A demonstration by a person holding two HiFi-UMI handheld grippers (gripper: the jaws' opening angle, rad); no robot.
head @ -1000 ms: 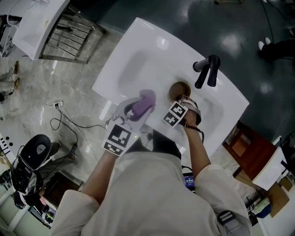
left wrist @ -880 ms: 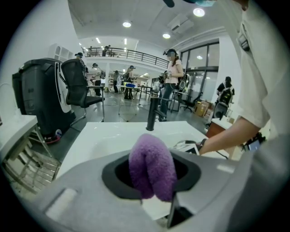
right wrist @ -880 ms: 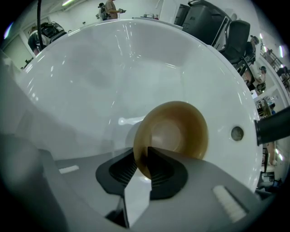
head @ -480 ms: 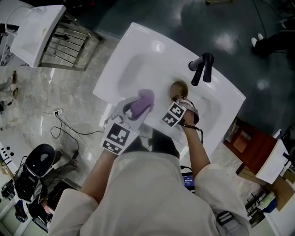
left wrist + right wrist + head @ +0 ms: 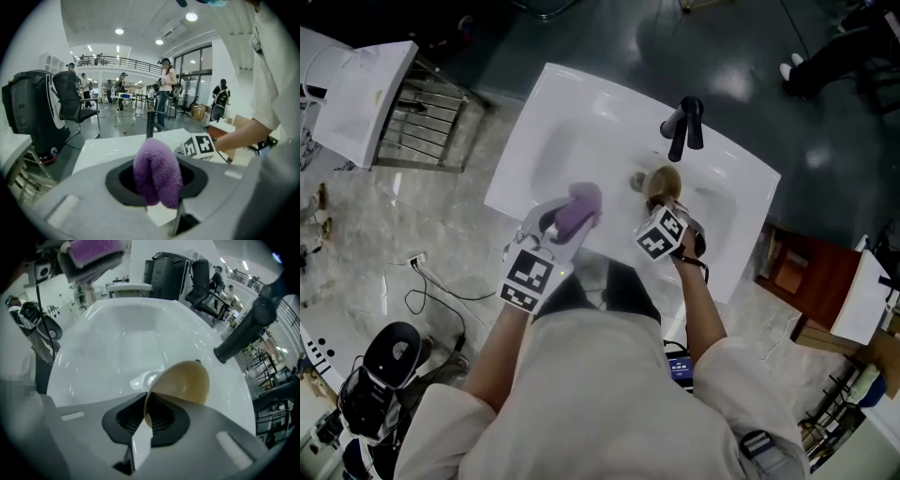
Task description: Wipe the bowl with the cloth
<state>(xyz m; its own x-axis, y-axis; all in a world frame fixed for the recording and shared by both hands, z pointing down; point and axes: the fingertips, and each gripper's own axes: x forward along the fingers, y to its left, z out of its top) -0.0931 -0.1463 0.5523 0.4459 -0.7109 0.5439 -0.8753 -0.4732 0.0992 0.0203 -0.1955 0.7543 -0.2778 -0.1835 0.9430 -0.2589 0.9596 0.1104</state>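
We have a white sink (image 5: 572, 131) filling the middle of the head view, with a wire rack (image 5: 422, 108) on the floor off its left end. Black faucet (image 5: 684, 127) stands at the far edge of the sink, spout over the basin.

Left gripper (image 5: 567, 220) sits over the near-left part of the sink, well clear of the faucet. Its own view shows the jaws (image 5: 157, 185) clamped on the purple cloth (image 5: 157, 171), folded into a thick wad that sticks up out of the pads. From above the cloth (image 5: 577, 208) is beside the bowl but apart from it.

Right gripper (image 5: 664, 208) is at the near-right, pointing steeply down. We see its jaws have just been closing, with the rim of the bowl between them. The right gripper view has the pads (image 5: 146, 420) pinched on that rim.

Tan bowl (image 5: 185, 380) is tipped up on edge over the basin, right by the drain (image 5: 149, 379) and just in front of the faucet (image 5: 243, 333). We can't tell whether the bowl (image 5: 664, 181) touches the basin.
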